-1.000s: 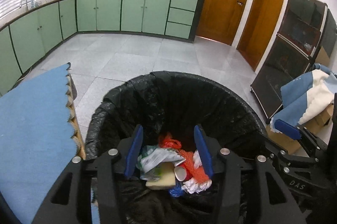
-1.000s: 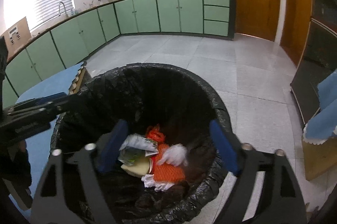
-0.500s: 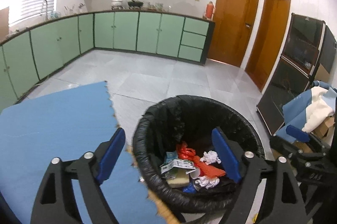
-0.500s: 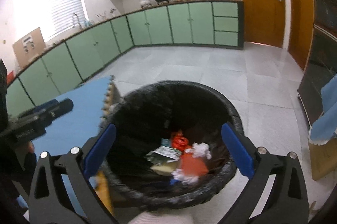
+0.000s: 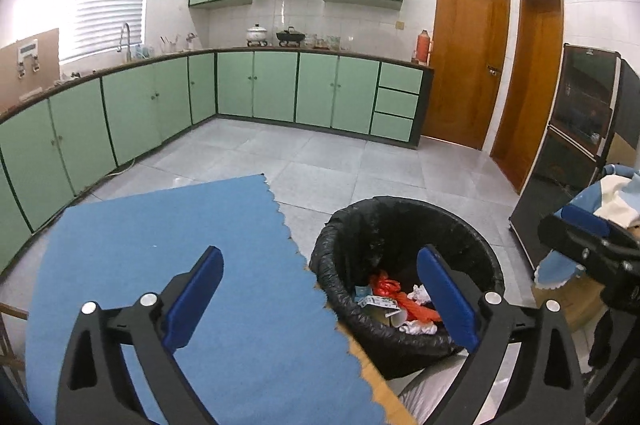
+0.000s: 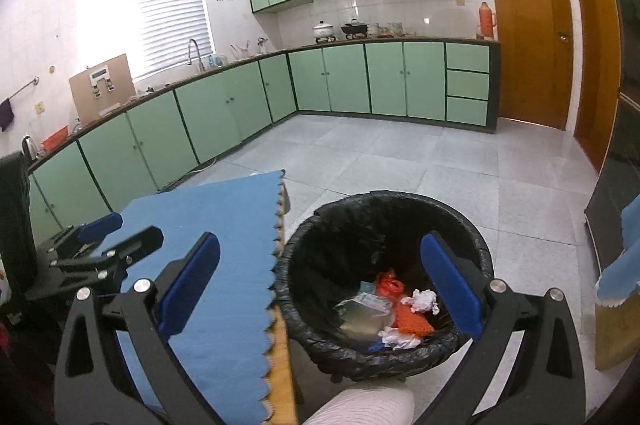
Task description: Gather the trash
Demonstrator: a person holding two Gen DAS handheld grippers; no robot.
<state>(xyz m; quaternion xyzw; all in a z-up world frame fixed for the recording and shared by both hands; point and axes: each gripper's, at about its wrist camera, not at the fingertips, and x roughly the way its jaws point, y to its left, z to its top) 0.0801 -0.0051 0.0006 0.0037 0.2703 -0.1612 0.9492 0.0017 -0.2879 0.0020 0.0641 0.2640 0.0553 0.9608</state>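
Left gripper [image 5: 320, 299] jaws opening empty, right gripper [image 6: 322, 287] gaping empty, round crinkled black-bagged bin [image 6: 472, 249] holding crumpled trash [image 6: 394, 313], white sleeve [image 6: 360, 407] showing only in right view.

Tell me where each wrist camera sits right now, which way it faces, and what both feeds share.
Left wrist: on the left tongs, angled down over the blue mat toward the trash bin; its jaws are opening, empty; the right tongs show at the right edge.
Right wrist: on the right tongs, facing the bin; open, empty; the left tongs and a white sleeve show.
Shared: bin, mat, green cabinets.
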